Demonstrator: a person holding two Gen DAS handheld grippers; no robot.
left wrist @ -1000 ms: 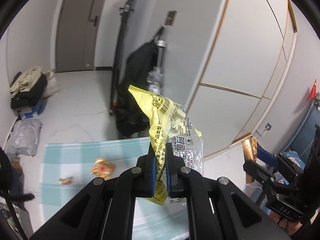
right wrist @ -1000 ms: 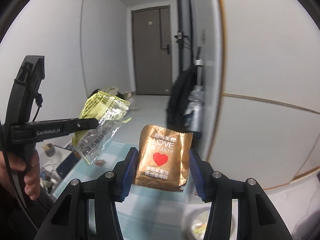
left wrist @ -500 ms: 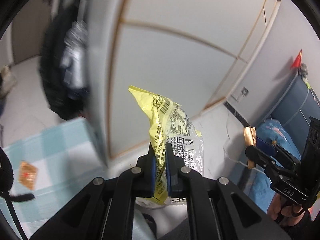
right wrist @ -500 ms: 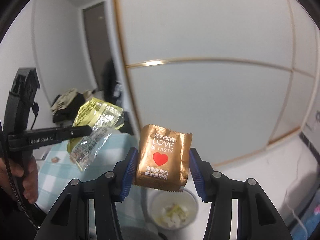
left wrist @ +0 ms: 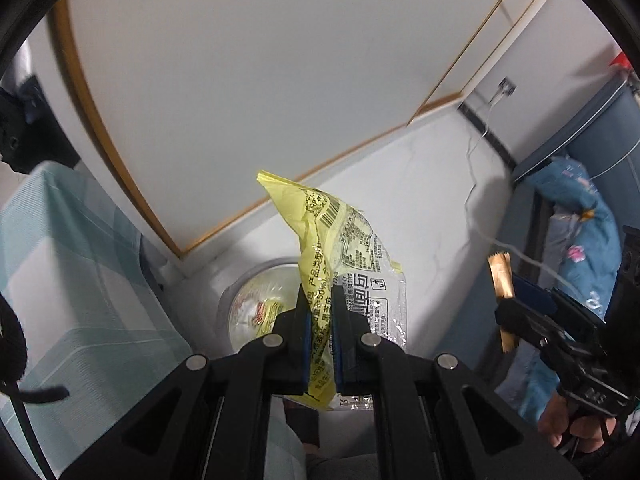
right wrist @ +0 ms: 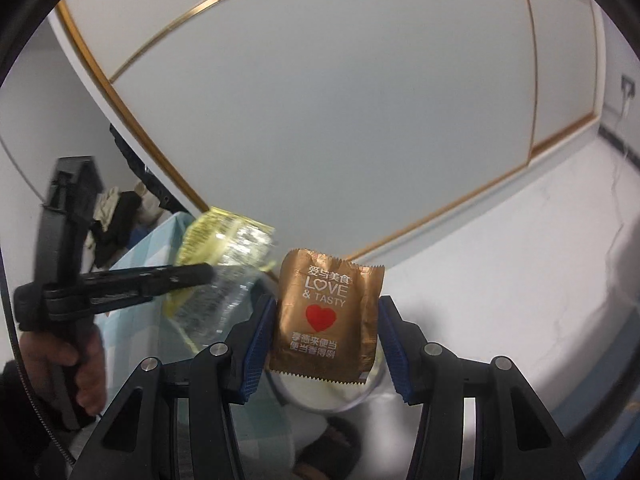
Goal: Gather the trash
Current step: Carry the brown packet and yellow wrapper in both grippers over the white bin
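Between the blue pads of the left gripper, the fingers were pressed together on the lower part of a yellow wrapper, a crumpled bag part yellow and part clear with black print and a barcode. The wrapper stood up and out from the pinch, its yellow tip highest. Seen from the right wrist, the same wrapper hung off the tip of the left gripper, blurred, with a hand gripping the handle.

The right gripper had its fingers spread about half way and clamped on the two side edges of a gold sachet, which stood upright and faced the camera with a red heart and the words LOVE & TASTY. From the left wrist the sachet showed edge-on, to the right of the yellow wrapper and apart from it.

Directly below the yellow wrapper sat a trash bin, round, lined with a clear bag and already holding light scraps. In the right wrist view its rim curved just under the sachet. Left of the bin rose the edge of a tabletop covered in a pale blue checked cloth. Behind the bin stood a white cabinet with gold trim, and to its right a bed with blue flowered bedding.
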